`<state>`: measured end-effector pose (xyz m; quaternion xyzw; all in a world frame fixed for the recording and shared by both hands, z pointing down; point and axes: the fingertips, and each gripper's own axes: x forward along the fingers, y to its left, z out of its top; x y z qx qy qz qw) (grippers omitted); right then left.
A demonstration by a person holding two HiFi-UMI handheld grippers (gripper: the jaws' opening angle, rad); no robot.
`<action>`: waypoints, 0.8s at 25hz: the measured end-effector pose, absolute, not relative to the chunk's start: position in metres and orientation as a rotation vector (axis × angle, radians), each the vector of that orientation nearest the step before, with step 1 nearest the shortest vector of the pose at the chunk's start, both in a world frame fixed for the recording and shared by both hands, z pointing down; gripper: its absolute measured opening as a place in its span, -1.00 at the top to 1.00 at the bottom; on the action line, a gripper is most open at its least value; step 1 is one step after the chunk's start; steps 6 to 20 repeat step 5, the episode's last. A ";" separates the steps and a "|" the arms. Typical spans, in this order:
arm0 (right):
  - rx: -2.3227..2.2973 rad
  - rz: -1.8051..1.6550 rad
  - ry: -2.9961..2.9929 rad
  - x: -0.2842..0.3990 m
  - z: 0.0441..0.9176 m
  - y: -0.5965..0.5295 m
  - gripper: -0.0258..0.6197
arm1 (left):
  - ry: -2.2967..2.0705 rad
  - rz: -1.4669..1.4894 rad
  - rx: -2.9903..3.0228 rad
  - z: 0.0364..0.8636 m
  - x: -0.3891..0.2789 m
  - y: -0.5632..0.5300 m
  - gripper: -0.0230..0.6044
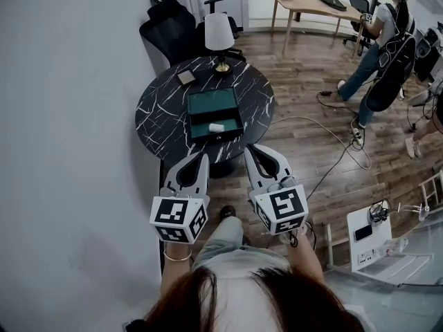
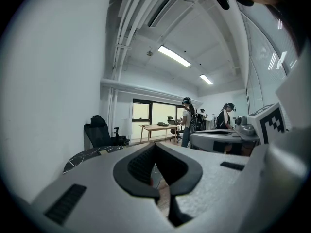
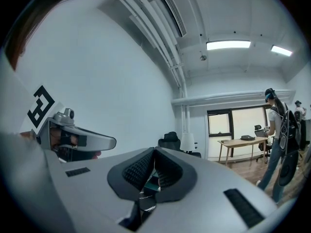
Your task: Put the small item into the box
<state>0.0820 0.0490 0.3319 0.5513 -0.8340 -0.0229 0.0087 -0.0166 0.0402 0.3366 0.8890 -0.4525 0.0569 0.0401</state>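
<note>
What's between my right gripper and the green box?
Head view: only a bare strip of black marble table separates the shut right gripper from the green box.

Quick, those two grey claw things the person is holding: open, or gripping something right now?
Left grey two-jaw gripper: closed, holding nothing.
Right grey two-jaw gripper: closed, holding nothing.
</note>
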 end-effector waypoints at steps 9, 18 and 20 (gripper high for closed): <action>1.713 -0.075 -2.605 0.079 0.335 0.047 0.84 | -1.385 0.174 2.718 0.340 -0.018 0.038 0.90; 1.713 -0.075 -2.605 0.079 0.335 0.047 0.84 | -1.385 0.174 2.718 0.340 -0.018 0.038 0.90; 1.713 -0.075 -2.605 0.079 0.335 0.047 0.84 | -1.385 0.174 2.718 0.340 -0.018 0.038 0.90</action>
